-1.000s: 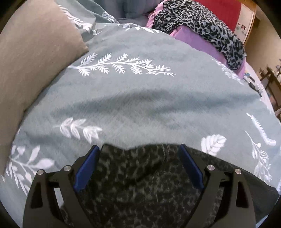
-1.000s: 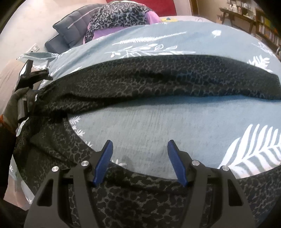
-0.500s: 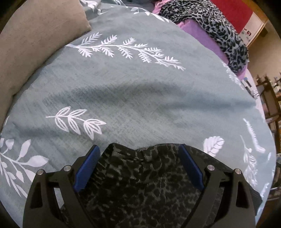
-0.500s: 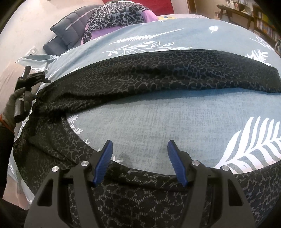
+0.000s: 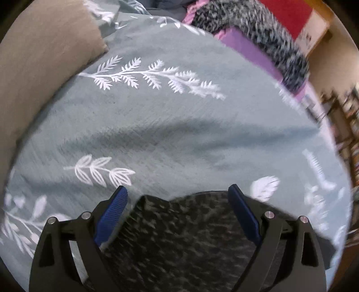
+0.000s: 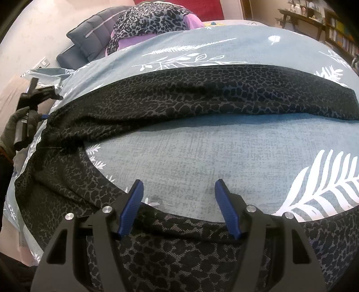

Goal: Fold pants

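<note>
Dark leopard-print pants (image 6: 202,96) lie spread on a grey-blue bedcover (image 6: 202,157), one leg stretched across the far side, the other running under my right gripper. My right gripper (image 6: 178,195) is open, its blue fingers standing over the near leg's edge (image 6: 179,247). My left gripper (image 5: 177,197) is open over the waist end of the pants (image 5: 179,235); it also shows at the far left of the right wrist view (image 6: 42,98), held in a gloved hand.
A tan pillow (image 5: 33,67) lies at the bedcover's left. A leopard-print cloth on a purple cushion (image 6: 152,20) and a dark grey pillow (image 6: 89,38) lie at the head of the bed. Shelves (image 6: 336,33) stand at the right.
The left wrist view has shifted and blurred as the left gripper moves over the waist end. The right gripper has kept its place over the near leg.
</note>
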{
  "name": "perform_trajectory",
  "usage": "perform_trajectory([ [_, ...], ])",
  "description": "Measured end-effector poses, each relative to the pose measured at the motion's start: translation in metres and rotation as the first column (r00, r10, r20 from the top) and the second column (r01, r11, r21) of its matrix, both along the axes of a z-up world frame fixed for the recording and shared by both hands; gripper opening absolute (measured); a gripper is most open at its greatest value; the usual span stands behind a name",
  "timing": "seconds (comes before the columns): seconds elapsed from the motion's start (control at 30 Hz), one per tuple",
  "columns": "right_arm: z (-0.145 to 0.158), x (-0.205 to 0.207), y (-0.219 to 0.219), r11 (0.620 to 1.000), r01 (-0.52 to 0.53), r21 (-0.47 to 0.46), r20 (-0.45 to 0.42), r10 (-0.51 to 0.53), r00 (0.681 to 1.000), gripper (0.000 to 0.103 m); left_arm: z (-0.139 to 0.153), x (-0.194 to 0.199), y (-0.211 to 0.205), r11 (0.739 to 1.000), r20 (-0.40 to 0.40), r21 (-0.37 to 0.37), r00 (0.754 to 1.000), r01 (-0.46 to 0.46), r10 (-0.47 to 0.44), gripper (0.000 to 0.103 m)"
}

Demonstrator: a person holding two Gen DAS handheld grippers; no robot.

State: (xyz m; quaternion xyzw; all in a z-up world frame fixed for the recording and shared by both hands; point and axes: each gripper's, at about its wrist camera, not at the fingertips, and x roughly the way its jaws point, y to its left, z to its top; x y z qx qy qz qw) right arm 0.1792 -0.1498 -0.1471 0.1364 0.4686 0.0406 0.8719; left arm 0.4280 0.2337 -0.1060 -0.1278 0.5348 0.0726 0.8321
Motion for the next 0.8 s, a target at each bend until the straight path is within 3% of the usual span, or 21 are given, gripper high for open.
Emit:
perform_trajectory([
  [0.07,0.000,0.000,0.000,1.000,0.000,0.001,0.001,0.000,1.000,0.068,-0.008,0.004,-0.002,0.999,-0.015,0.040,1.000,0.008,-0.008,0.090],
  [0.23,0.001,-0.001,-0.001,1.000,0.004,0.006,0.001,-0.004,1.000,0.068,-0.024,0.008,0.000,0.998,-0.016,0.048,0.999,0.034,-0.033,0.090],
  [0.3,0.001,-0.001,-0.001,1.000,0.004,0.005,0.002,-0.004,1.000,0.068,-0.028,0.007,-0.003,0.994,-0.002,0.047,0.995,0.100,-0.100,0.098],
  [0.43,0.001,-0.001,-0.002,1.000,0.007,0.004,0.003,-0.008,1.000,0.068,-0.029,0.001,-0.005,0.980,0.011,0.055,0.981,0.190,-0.191,0.097],
  [0.5,0.001,-0.002,-0.002,1.000,0.011,0.003,0.003,-0.011,1.000,0.068,-0.026,-0.003,-0.005,0.972,0.024,0.042,0.972,0.231,-0.232,0.084],
  [0.57,0.002,-0.003,-0.002,1.000,0.015,0.002,0.004,-0.015,1.000,0.068,-0.024,-0.009,-0.010,0.959,0.019,0.076,0.962,0.272,-0.274,0.061],
  [0.67,0.004,-0.005,-0.002,1.000,0.017,-0.001,0.007,-0.017,1.000,0.068,-0.020,-0.013,-0.016,0.951,0.010,0.104,0.956,0.292,-0.294,0.043],
  [0.8,0.010,-0.006,-0.013,0.999,0.040,0.010,0.019,-0.040,0.999,0.068,-0.007,-0.025,-0.027,0.950,0.041,0.128,0.956,0.285,-0.292,0.037],
])
